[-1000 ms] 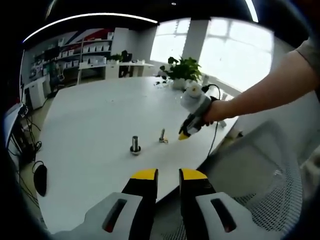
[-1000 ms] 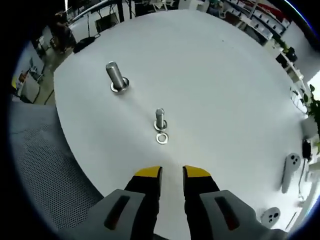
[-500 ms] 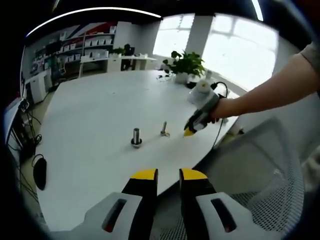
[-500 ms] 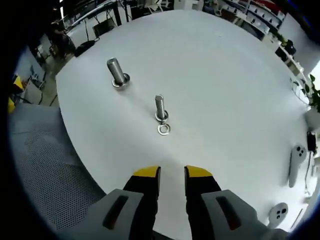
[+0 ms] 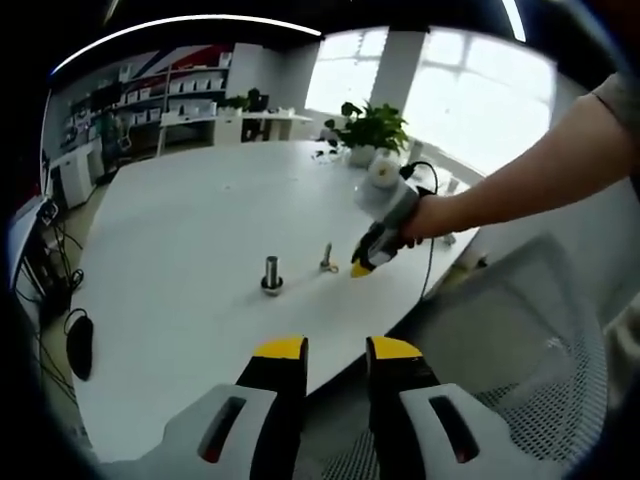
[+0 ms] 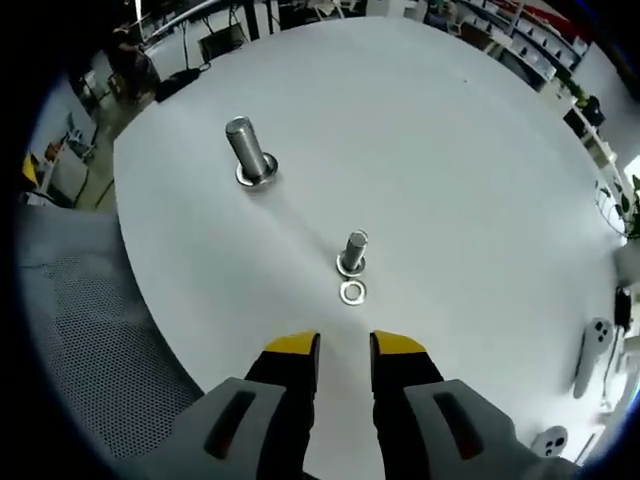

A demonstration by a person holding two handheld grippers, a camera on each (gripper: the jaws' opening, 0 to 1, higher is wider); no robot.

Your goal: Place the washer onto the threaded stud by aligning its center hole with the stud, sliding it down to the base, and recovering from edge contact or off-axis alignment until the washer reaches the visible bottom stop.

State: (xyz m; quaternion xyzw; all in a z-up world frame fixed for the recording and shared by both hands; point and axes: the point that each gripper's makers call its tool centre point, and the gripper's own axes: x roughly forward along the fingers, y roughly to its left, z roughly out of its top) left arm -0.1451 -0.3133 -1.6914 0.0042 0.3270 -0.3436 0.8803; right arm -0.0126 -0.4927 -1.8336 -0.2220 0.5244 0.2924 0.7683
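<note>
Right gripper view | studs: 2 (image 6: 352, 254) (image 6: 249, 155) | washer: 1 (image 6: 351, 292) flat on table (image 6: 480, 150) | right claw (image 6: 346, 347) spread, empty

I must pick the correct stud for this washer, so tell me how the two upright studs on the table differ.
The near stud is thinner and shorter; the far stud is thicker and taller. The near stud has the loose washer lying flat on the table right beside its base; the far stud has none lying beside it. The near stud stands just ahead of the right gripper, the far one further off to one side. Both are grey metal, upright on a flanged base.
</note>
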